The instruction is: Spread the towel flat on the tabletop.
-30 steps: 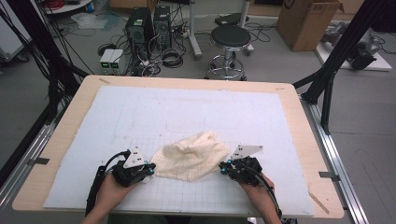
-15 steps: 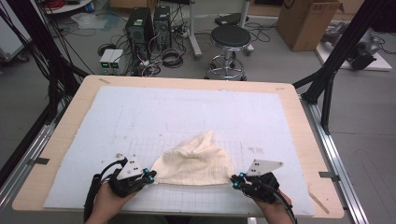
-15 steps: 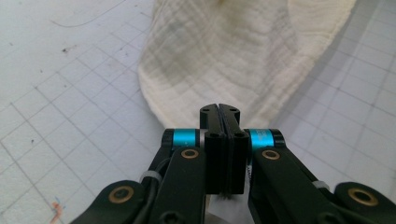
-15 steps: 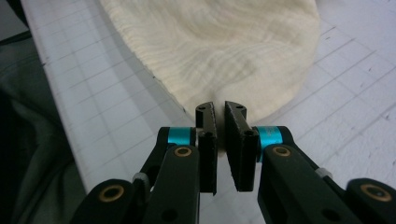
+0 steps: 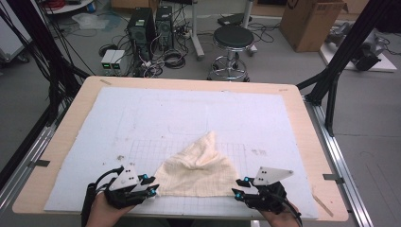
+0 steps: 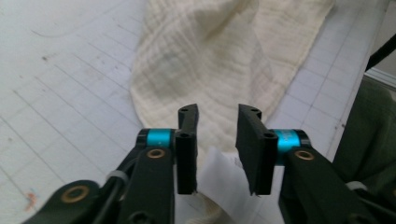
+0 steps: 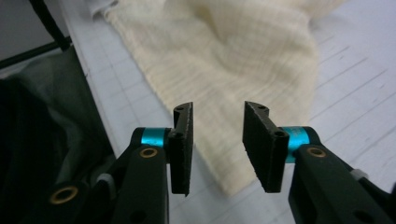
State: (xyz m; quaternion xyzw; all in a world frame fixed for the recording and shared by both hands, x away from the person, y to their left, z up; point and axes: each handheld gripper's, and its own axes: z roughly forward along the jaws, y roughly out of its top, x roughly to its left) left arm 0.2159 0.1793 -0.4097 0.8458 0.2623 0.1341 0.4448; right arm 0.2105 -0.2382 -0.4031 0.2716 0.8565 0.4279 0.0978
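Near the front edge of the counter (image 5: 66, 142) the cream muslin cloth (image 5: 198, 171) is lying half spread, and both the left tool (image 5: 150, 185) and right tool (image 5: 239, 186) are sitting open beside its near corners, so I'd be pinching only one layer.

**Cream cloth spread near the front edge of the table**

A cream, loosely woven cloth (image 5: 197, 172) is seen lying on the white gridded mat of the table (image 5: 302, 142), close to the near edge. It is spread into a rough triangle: a broad, fairly straight hem runs along the front, and the fabric is drawn up to a crumpled peak at the far side. Soft folds and a raised ridge are seen through its middle, while the lower corners lie flat.
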